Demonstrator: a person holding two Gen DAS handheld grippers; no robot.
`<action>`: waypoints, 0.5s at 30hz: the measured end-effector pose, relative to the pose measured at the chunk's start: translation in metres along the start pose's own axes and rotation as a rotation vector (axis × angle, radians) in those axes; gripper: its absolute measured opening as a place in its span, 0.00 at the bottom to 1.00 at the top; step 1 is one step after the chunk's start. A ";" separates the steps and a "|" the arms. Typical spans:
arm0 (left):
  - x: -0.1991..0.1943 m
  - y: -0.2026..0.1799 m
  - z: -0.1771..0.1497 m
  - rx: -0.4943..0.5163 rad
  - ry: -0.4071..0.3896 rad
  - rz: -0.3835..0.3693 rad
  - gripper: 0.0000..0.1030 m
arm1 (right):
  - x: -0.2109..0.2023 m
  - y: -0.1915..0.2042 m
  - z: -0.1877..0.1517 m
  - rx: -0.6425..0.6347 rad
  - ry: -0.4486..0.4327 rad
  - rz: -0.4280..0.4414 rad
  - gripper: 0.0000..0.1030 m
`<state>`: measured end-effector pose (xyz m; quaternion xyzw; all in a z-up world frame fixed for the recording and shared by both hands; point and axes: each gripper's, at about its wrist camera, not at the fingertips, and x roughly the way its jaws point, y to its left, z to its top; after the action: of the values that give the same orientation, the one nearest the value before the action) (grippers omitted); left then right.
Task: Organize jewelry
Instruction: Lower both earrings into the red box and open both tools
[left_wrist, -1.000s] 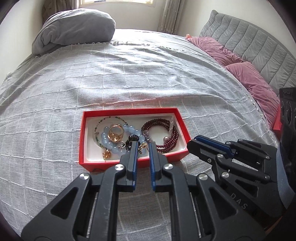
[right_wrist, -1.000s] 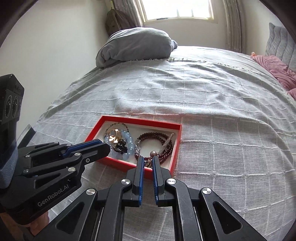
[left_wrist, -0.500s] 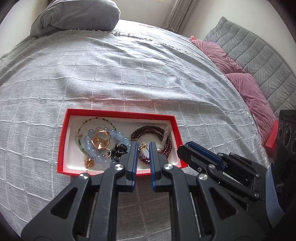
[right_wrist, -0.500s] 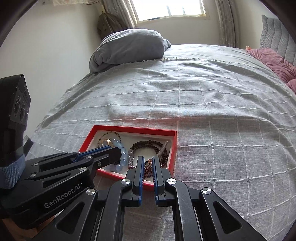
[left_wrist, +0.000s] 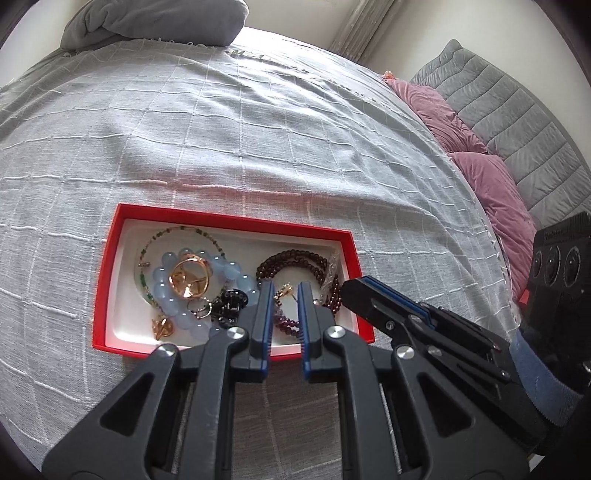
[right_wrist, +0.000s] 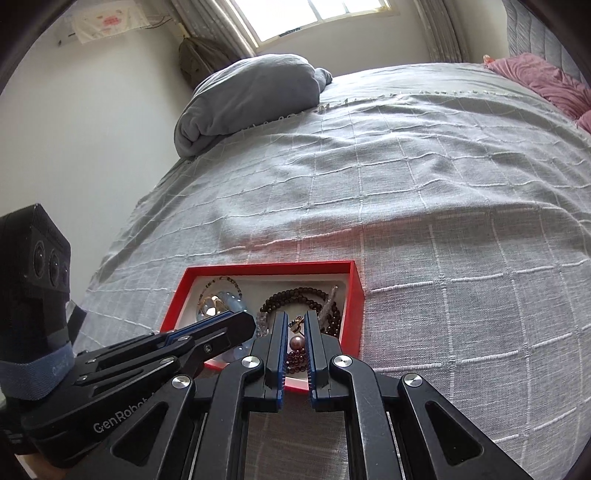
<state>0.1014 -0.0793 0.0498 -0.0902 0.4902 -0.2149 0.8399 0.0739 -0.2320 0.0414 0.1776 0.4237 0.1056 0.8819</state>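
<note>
Evidently both grippers, left (left_wrist: 282, 291) and right (right_wrist: 295, 323), hover nearly closed and empty over the red tray (left_wrist: 110, 258), choosing jewelry

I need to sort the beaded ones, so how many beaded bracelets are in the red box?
3: a pale blue bracelet at the box's left, a thin green strand looped behind it, and a dark red bracelet on the right. Gripper fingers may hide others.

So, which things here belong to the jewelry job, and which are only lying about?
For the job:
- red tray
- blue bead bracelet
- dark red bead bracelet
- gold ring

Just lying about:
- grey folded blanket
- pink pillows
- grey bedspread
</note>
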 end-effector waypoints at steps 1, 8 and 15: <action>0.000 0.000 0.000 -0.002 -0.001 -0.003 0.12 | 0.001 -0.002 0.000 0.012 -0.001 0.009 0.09; 0.002 0.003 0.003 -0.011 0.001 -0.028 0.13 | 0.001 -0.006 0.003 0.063 -0.013 0.084 0.10; -0.001 0.004 0.003 -0.019 -0.003 -0.047 0.24 | -0.001 -0.014 0.006 0.128 -0.018 0.135 0.18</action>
<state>0.1045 -0.0751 0.0504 -0.1103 0.4886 -0.2298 0.8345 0.0780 -0.2462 0.0403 0.2627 0.4086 0.1360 0.8634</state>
